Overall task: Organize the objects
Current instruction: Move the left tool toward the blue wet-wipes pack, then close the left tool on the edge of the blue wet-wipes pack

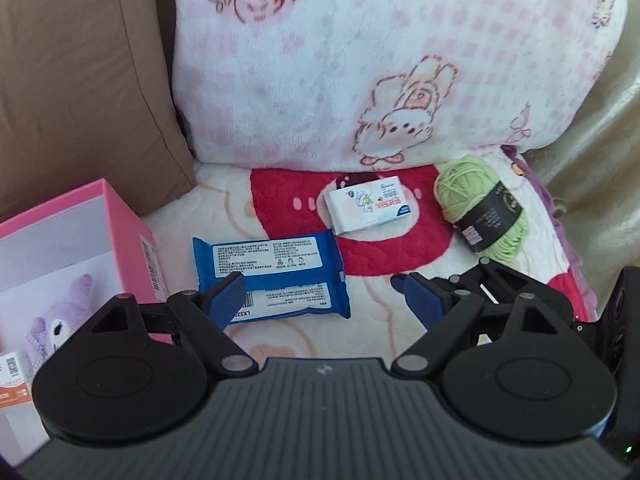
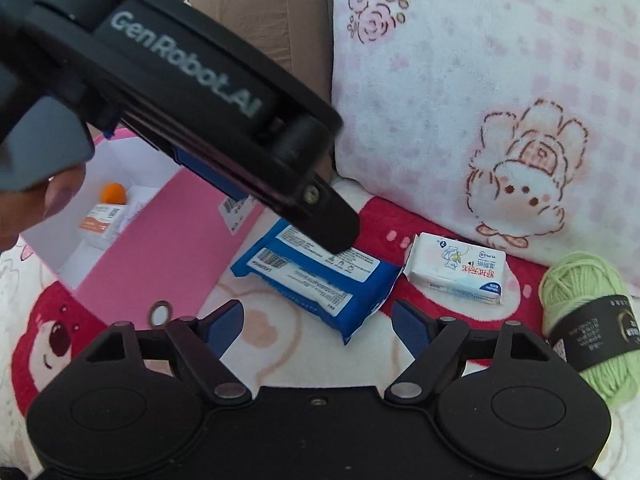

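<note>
Inside pink box [image 2: 160, 236], orange-capped bottle [image 2: 106, 216], plush toy [image 1: 60, 320]

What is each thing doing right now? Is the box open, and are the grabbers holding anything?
Pink box: open, a small packet and something orange inside.
Blue wipes pack: lying flat on the blanket, label side up, not held.
White tissue pack: lying on the blanket, untouched.
Green yarn: wound up, dark paper band around it, lying loose.
Left gripper: fingers open, empty, over the blue wipes pack.
Right gripper: fingers open, empty.
</note>
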`<action>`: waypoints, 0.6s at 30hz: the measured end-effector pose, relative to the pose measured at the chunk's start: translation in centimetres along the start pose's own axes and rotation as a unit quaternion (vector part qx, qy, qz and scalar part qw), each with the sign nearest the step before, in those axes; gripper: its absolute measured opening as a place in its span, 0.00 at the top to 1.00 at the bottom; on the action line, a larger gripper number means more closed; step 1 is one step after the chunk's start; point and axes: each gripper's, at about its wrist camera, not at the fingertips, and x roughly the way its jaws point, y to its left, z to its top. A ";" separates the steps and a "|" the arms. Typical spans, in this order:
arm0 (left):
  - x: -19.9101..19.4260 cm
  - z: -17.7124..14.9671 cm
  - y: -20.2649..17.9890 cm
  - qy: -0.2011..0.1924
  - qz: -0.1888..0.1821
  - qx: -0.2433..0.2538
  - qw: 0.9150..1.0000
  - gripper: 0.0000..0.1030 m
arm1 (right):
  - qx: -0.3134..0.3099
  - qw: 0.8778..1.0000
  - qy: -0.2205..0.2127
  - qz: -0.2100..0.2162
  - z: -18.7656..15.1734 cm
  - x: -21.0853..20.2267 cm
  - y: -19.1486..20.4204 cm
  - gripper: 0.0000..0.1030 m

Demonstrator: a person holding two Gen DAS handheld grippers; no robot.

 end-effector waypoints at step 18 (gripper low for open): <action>5.8 0.4 1.9 0.045 0.027 -0.039 0.998 0.18 | 0.047 0.999 0.021 -0.006 -1.0 4.8 -1.6 0.72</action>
